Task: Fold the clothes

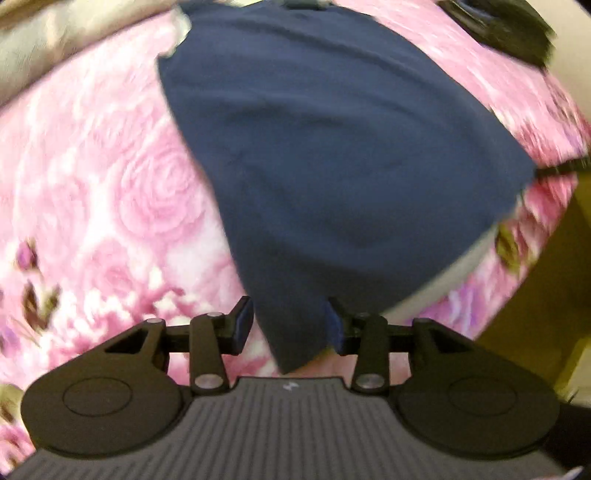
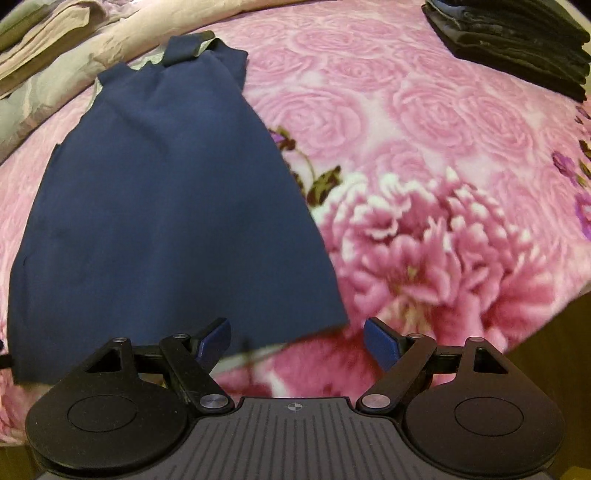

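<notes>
A navy blue garment point(image 1: 332, 166) point(image 2: 166, 203) lies spread flat on a pink rose-patterned blanket point(image 1: 92, 203) point(image 2: 424, 147). In the left wrist view my left gripper point(image 1: 287, 326) is open, and the garment's near corner hangs down between its blue-padded fingers point(image 1: 240, 326); this view is motion-blurred. A pale grey lining point(image 1: 465, 266) shows under the garment's right hem. In the right wrist view my right gripper point(image 2: 297, 341) stands wide open just short of the garment's near right corner, with only blanket between its fingers point(image 2: 380, 343).
A stack of dark folded clothes point(image 2: 517, 40) point(image 1: 498, 26) sits at the far right of the bed. Crumpled beige bedding point(image 2: 55, 55) point(image 1: 37, 40) lies at the far left. The blanket's edge drops off on the right to a brown surface point(image 1: 546, 277) point(image 2: 554, 350).
</notes>
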The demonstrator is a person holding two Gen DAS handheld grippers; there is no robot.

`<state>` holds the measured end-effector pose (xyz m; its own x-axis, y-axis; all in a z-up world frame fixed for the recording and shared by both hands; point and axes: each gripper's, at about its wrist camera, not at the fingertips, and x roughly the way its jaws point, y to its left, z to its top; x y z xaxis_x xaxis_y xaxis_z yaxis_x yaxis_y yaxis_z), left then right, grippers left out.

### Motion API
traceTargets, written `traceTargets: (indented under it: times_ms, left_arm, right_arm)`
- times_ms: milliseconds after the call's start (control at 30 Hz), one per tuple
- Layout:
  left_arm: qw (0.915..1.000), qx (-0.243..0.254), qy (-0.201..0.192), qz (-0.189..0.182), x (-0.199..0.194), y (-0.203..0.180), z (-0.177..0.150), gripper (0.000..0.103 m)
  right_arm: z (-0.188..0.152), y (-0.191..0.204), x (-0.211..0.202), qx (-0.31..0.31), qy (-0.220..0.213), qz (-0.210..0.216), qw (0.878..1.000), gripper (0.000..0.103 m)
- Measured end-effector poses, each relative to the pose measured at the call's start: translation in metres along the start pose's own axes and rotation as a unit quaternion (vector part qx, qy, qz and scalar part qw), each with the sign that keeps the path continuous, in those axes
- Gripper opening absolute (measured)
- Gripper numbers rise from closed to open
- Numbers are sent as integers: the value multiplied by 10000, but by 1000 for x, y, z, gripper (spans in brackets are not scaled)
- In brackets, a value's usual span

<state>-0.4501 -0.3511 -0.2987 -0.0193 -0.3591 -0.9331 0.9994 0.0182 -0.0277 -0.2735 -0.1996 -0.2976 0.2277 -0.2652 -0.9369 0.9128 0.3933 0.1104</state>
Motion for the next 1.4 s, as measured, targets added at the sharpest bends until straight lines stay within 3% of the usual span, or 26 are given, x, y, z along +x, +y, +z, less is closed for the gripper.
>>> traceTargets:
  times_ms: [100,267,333,367,433,700,933,1100,1300,1400]
  left_arm:
    - [9952,957,-13,203,1,-23,-15,37]
    - [9877,1475,-63,516,16,-47,-20,37]
    - [9887,1411,-64,495,26,-45,-18,35]
    - [9909,1285,-47,409,25,-42,-15,18]
    - [9943,1020,-61,296,20,-34,-12,0]
    - [9981,-260,-341,445,-38,19,-33,0]
    - [9970,-483,-266,551,-42,24,-44,0]
    - [9947,-783,-148,645,-42,38,-47,0]
    - [9942,-949,-70,497,-43,41,-32,0]
    - [9932,-1098,-132,373,-54,43,-19,0]
  right_arm:
    - [-9,8,1,-129,22,48,9999,82]
    - [-16,17,11,-187,105,159,9996,82]
    - [-18,19,15,-192,108,192,9996,82]
    - [-18,19,16,-202,113,209,9995,82]
    - [-19,20,16,-242,106,237,9994,82]
    - [-20,14,5,-169,-24,258,9995,82]
    - [-19,5,5,-140,-109,144,9997,82]
    - [-20,14,10,-584,-178,211,9979,82]
    - [-25,29,29,-742,-198,349,9964,82]
    - [-31,41,23,-744,-412,354,9957,82]
